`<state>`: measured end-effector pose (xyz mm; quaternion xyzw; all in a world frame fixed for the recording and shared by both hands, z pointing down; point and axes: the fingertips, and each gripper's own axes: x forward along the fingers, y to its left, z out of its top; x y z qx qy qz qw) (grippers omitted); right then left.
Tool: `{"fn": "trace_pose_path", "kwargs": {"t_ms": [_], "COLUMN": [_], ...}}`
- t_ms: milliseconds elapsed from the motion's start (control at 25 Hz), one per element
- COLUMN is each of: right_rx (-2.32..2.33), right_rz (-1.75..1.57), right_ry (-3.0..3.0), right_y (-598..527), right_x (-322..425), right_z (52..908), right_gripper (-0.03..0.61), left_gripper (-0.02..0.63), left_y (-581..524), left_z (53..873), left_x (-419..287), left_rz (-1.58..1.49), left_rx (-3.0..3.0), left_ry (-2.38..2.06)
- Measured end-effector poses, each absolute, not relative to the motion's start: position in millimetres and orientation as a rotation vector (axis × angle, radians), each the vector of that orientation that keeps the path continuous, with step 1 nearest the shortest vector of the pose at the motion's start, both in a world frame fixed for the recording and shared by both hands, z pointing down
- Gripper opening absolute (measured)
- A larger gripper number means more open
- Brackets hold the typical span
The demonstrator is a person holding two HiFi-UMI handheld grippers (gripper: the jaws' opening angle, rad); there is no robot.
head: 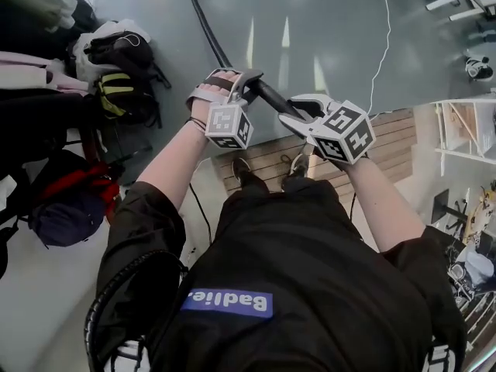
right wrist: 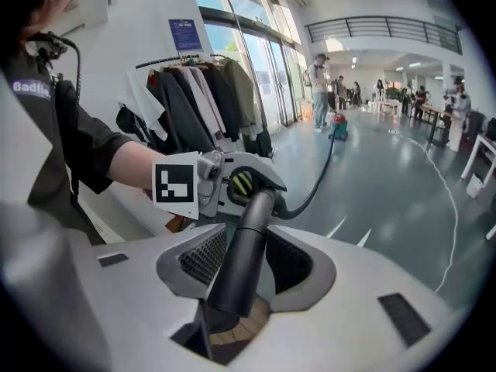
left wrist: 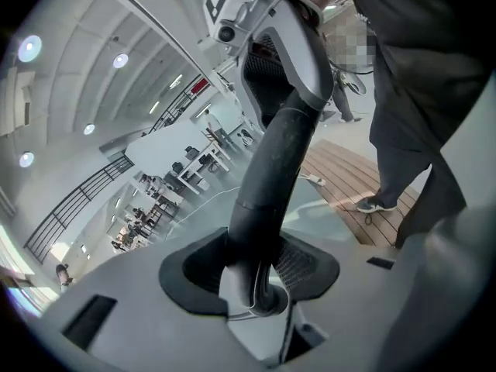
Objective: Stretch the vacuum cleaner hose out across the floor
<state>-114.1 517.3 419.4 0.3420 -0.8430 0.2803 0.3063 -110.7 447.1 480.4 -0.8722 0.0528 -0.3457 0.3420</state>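
Both your left gripper [head: 248, 82] and right gripper [head: 294, 113] are clamped on the stiff end of the hose [head: 203, 22], centre frame, trailing to the top edge. Yank hard and the far vacuum cleaner [right wrist: 338, 128] could roll or tip (only the right gripper view shows it).

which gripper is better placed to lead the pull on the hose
Probably right. The right gripper clamps the hose at its free end, farthest from the vacuum cleaner; the left gripper grips just further along, so it can only follow.
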Motion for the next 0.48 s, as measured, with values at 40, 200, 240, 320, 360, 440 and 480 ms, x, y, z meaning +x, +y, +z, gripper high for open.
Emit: {"fn": "trace_pose_path", "kwargs": {"t_ms": [40,200,240,320,360,440,480], "right_rx": [0.875,0.770,0.758,0.755,0.764,0.797,0.815], "right_rz": [0.787,0.936,0.953,1.006,1.048,1.140,1.171], "right_ry": [-2.210,-2.149,-2.136,-2.118,-2.118,-2.132,-2.140], "right_y": [520.2,530.9,533.8,540.2,543.6,551.2,555.1], "right_x": [-116.1,-118.2,-115.7,-104.7,-96.7,-77.6,-67.8], "right_z": [427.5,464.1,473.0,489.2,496.0,507.0,512.2], "right_gripper": [0.149,0.163,0.164,0.164,0.163,0.156,0.155], "left_gripper": [0.170,0.172,0.172,0.173,0.173,0.173,0.173], "left_y": [451.0,461.0,463.1,469.6,473.9,485.1,491.3], "left_z": [485.8,516.0,523.6,537.1,544.3,559.7,567.4], "left_x": [-110.7,-109.9,-108.6,-101.0,-94.2,-75.6,-65.4], "left_rz": [-0.911,-0.984,-1.006,-1.043,-1.054,-1.056,-1.048], "left_rx": [-2.259,-2.210,-2.202,-2.200,-2.205,-2.231,-2.250], "left_ry": [0.110,0.057,0.054,0.047,0.042,0.026,0.018]}}
